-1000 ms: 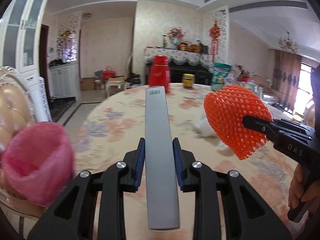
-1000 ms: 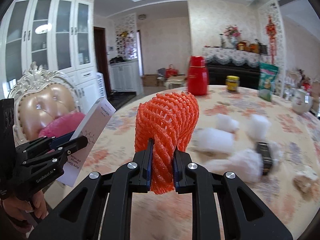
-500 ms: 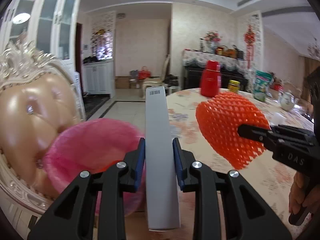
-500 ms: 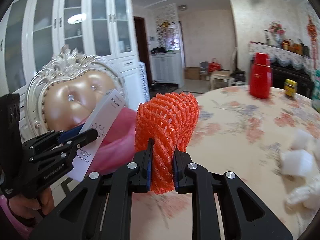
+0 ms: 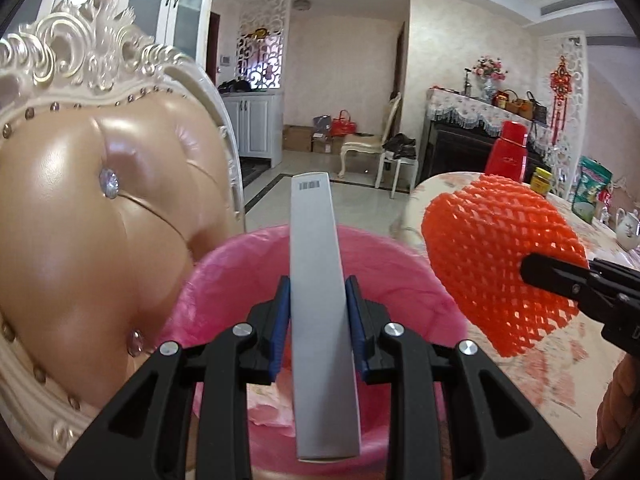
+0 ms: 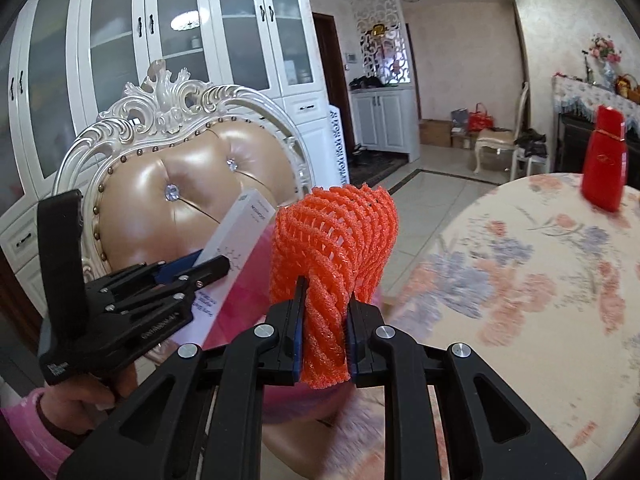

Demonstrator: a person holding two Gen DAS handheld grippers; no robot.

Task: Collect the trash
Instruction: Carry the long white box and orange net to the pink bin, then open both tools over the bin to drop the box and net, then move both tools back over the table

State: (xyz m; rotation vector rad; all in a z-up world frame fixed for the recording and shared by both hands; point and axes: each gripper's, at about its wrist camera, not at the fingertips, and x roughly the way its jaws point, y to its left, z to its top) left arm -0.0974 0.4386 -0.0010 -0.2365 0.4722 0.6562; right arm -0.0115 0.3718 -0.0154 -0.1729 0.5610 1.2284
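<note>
Left tool (image 5: 318, 320) grips box (image 5: 320, 288) lengthwise, pointing forward over bin (image 5: 400, 272).

L grip (image 5: 318, 312) + box (image 5: 320, 312) swung table→over pink bin (image 5: 404, 276) | R grip (image 6: 322, 330) + net (image 6: 334, 256) followed toward chair (image 6: 160, 208)

Box (image 5: 320, 280): matt grey card. Net (image 5: 496, 256): orange foam mesh, rough. Bin liner (image 5: 400, 272): thin pink plastic film. Chair back (image 5: 100, 216): glossy tufted leather-look. Grippers were matt black plastic, metal screws. Tablecloth (image 6: 540, 280) looked like floral cloth.

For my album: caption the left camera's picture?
Left gripper holds a white box above a pink bin bag.
</note>
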